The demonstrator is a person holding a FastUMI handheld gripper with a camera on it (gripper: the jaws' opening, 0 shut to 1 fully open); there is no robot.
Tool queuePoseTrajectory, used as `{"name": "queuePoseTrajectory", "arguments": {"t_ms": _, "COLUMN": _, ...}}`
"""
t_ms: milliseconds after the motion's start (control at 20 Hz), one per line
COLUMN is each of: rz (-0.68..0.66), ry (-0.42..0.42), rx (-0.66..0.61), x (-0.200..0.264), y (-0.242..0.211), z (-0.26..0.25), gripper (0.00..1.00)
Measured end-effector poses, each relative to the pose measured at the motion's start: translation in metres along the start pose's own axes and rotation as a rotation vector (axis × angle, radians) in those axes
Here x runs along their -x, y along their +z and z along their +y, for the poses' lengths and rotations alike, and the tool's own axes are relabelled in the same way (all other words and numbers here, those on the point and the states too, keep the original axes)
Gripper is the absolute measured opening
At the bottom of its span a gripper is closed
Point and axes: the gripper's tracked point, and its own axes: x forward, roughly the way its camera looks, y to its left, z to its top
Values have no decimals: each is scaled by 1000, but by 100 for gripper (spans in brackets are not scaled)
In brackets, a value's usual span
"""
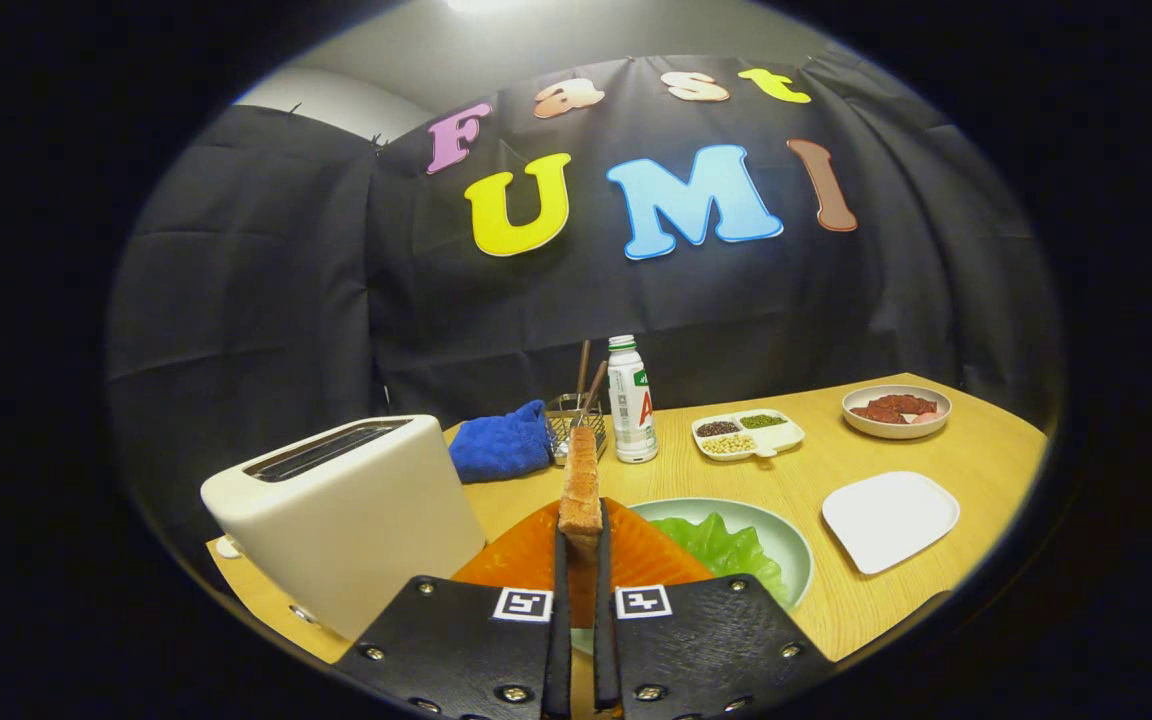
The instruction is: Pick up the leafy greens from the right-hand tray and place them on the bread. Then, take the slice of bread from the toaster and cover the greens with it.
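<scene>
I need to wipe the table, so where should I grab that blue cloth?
Take the crumpled blue cloth at its raised top fold, coming from above: it lies bunched between the white toaster and wire basket. The fingers are shut on the toast slice.

A bright overhead lamp (pixel 481 5) glares white at the top of the frame, washing the grey wall beneath it. Even, warm light falls on the wooden table (pixel 976 450) at lower right, with only soft, short shadows beside the white square plate (pixel 891 520). The black cloth backdrop (pixel 256 300) stays dim, its folds faintly lit. Fisheye distortion bows the table edge and darkens the margins; the centre stays sharp.
</scene>
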Motion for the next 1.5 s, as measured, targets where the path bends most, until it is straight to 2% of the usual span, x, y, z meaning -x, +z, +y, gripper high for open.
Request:
{"name": "queuePoseTrajectory", "arguments": {"t_ms": 150, "rz": 33, "ry": -26, "rx": 2, "x": -5, "y": -14, "z": -15, "gripper": 9}}
{"name": "queuePoseTrajectory", "arguments": {"t_ms": 250, "rz": 18, "ry": -60, "rx": 57, "x": -5, "y": -11, "z": -28, "gripper": 9}}
{"name": "queuePoseTrajectory", "arguments": {"t_ms": 400, "rz": 25, "ry": -66, "rx": 130, "x": -5, "y": -14, "z": -33, "gripper": 10}}
{"name": "queuePoseTrajectory", "arguments": {"t_ms": 700, "rz": 54, "ry": -64, "rx": 148, "x": -10, "y": -15, "z": -40, "gripper": 30}}
{"name": "queuePoseTrajectory", "arguments": {"t_ms": 1050, "rz": 101, "ry": -66, "rx": 41, "x": -12, "y": -18, "z": -57, "gripper": 34}}
{"name": "queuePoseTrajectory", "arguments": {"t_ms": 1200, "rz": 106, "ry": -97, "rx": 56, "x": -13, "y": -19, "z": -69, "gripper": 38}}
{"name": "queuePoseTrajectory", "arguments": {"t_ms": 1250, "rz": 112, "ry": -113, "rx": 64, "x": -13, "y": -19, "z": -74, "gripper": 42}}
{"name": "queuePoseTrajectory", "arguments": {"t_ms": 1400, "rz": 121, "ry": -125, "rx": 77, "x": -14, "y": -22, "z": -80, "gripper": 42}}
{"name": "queuePoseTrajectory", "arguments": {"t_ms": 1500, "rz": 110, "ry": -166, "rx": 135, "x": -13, "y": -18, "z": -89, "gripper": 47}}
